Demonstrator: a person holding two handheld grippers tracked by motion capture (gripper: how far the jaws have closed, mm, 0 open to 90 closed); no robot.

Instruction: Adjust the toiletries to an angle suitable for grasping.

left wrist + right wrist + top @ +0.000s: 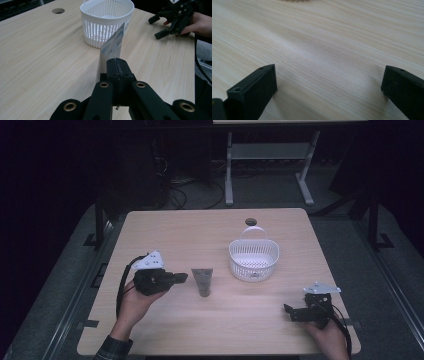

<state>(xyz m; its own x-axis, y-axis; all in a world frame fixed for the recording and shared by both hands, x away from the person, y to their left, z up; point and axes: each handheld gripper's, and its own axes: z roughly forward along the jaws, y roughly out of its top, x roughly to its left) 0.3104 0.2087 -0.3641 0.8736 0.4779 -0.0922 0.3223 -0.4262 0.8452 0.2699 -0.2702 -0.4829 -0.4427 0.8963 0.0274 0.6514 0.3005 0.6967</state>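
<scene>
A flat grey tube (pixel 202 281) lies mid-table, its wide crimped end toward the far side. In the left gripper view the tube (pixel 113 46) sits just past the tips of my left gripper (pixel 117 63). The jaws are pressed together with nothing between them. From above, the left gripper (pixel 182 278) points right, a short gap from the tube. My right gripper (pixel 288 311) rests low at the front right and points left. The right gripper view has the right gripper (pixel 329 87) open wide over bare wood. It is also open where the right gripper (pixel 160 26) appears farther off.
A white slatted basket (pixel 253 262) with a handle stands right of the tube, toward the far side; its wall (pixel 100 27) rises behind the tube. A cable hole (pixel 250 221) lies near the table's far edge. Bare wood spreads between the two grippers.
</scene>
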